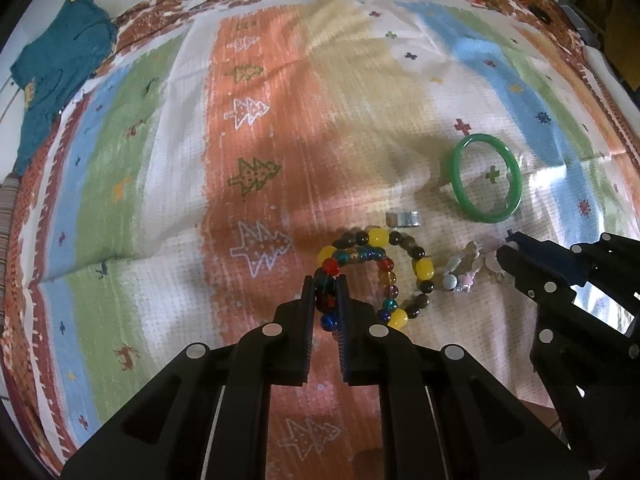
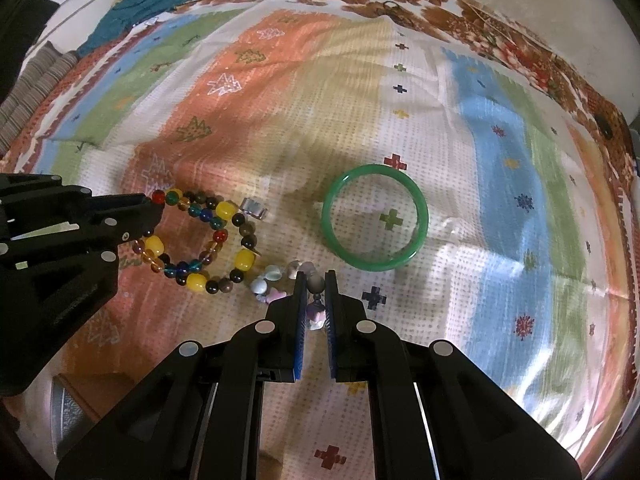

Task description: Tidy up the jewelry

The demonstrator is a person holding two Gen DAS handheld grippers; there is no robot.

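- My left hand-held gripper [image 1: 325, 280] is clenched on the near-left arc of the multicolour bead bracelet [image 1: 384, 268], which lies left of the green bangle [image 1: 486, 178] on the bed's blanket [image 1: 160, 160].
- My right hand-held gripper [image 2: 316, 276] grasps the pastel charm bracelet [image 2: 272, 280], just right of the beads, below the bangle.
- The two strands touch; I judge pulling apart sideways separates them.

A big cloth with colourful stripes, little trees and crosses [image 1: 280, 128] is lying flat. A crumpled teal blue cloth [image 1: 60, 68] is sitting on its far left corner.
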